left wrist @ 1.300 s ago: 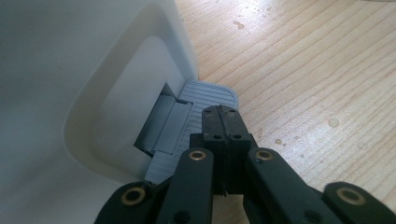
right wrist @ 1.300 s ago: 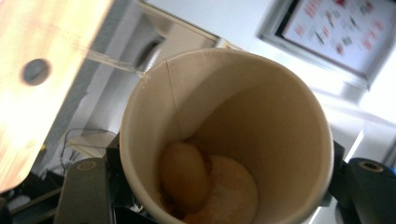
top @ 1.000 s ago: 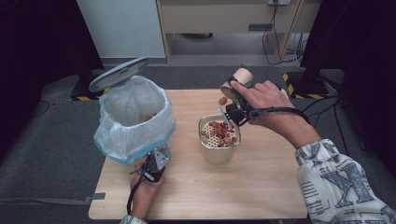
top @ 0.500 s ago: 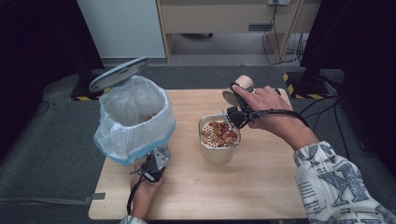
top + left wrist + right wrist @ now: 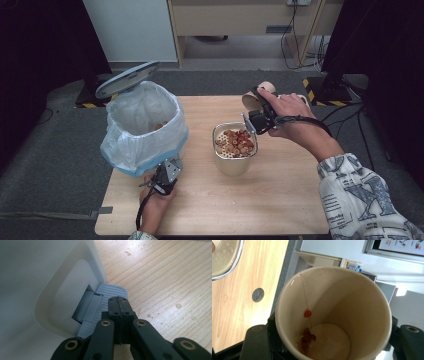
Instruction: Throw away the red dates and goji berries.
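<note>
Right gripper (image 5: 252, 120), jaws clamped on a tilted paper cup (image 5: 332, 315), beside the metal strainer pot (image 5: 235, 150) on the bench (image 5: 280, 200). Left gripper (image 5: 118, 303), jaws closed empty, on the bin pedal (image 5: 110, 292).

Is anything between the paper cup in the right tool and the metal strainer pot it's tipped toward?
Nothing visible. The paper cup, held in the right tool, is beside the strainer pot, whose rim is uncovered.
</note>
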A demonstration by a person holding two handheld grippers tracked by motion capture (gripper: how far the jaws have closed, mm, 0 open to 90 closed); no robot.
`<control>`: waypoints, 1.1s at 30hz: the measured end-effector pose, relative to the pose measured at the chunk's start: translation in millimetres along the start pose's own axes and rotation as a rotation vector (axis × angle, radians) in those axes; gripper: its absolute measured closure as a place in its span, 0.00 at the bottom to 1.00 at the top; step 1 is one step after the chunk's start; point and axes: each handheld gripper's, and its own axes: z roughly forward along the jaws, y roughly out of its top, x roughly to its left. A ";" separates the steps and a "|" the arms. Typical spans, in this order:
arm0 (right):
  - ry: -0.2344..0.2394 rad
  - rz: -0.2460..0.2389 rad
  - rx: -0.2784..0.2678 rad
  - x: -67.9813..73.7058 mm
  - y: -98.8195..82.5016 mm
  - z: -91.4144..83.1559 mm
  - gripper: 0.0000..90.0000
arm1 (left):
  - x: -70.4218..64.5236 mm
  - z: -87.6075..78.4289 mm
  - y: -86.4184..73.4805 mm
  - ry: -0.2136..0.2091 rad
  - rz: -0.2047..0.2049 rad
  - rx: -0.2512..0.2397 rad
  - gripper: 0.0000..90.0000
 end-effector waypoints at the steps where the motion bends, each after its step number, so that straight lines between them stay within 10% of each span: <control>1: 0.002 0.017 -0.004 0.1 -2.0 0.3 0.35 | 0.1 0.0 0.0 -0.001 -0.001 0.000 1.00; 33: 0.056 0.489 -0.096 7.9 -55.5 -2.4 0.35 | 0.9 -0.4 -0.2 -0.002 0.003 0.004 0.99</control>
